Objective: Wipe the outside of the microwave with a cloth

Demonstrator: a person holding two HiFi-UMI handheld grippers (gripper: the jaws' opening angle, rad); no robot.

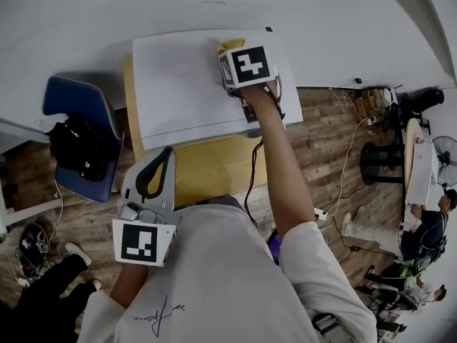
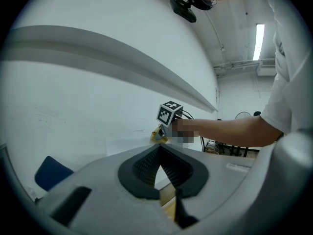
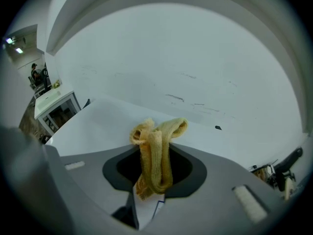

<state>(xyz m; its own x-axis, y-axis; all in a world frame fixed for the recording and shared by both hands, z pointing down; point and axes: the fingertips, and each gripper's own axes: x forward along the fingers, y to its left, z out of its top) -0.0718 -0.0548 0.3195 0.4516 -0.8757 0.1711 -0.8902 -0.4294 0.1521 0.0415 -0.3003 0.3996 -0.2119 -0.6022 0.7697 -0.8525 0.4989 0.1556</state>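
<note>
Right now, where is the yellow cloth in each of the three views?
Head view: the cloth is at top centre, peeking out just beyond the marker cube, on the white microwave top.
Left gripper view: a small yellow bit at centre, under the marker cube.
Right gripper view: at centre, pinched in the right claw.
Shared landmark: the white microwave top.

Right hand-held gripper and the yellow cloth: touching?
Touching. The right gripper view shows the right hand-held gripper with its jaws shut on the yellow cloth. The cloth's folds are pinched between them and stick out past the tips.
</note>
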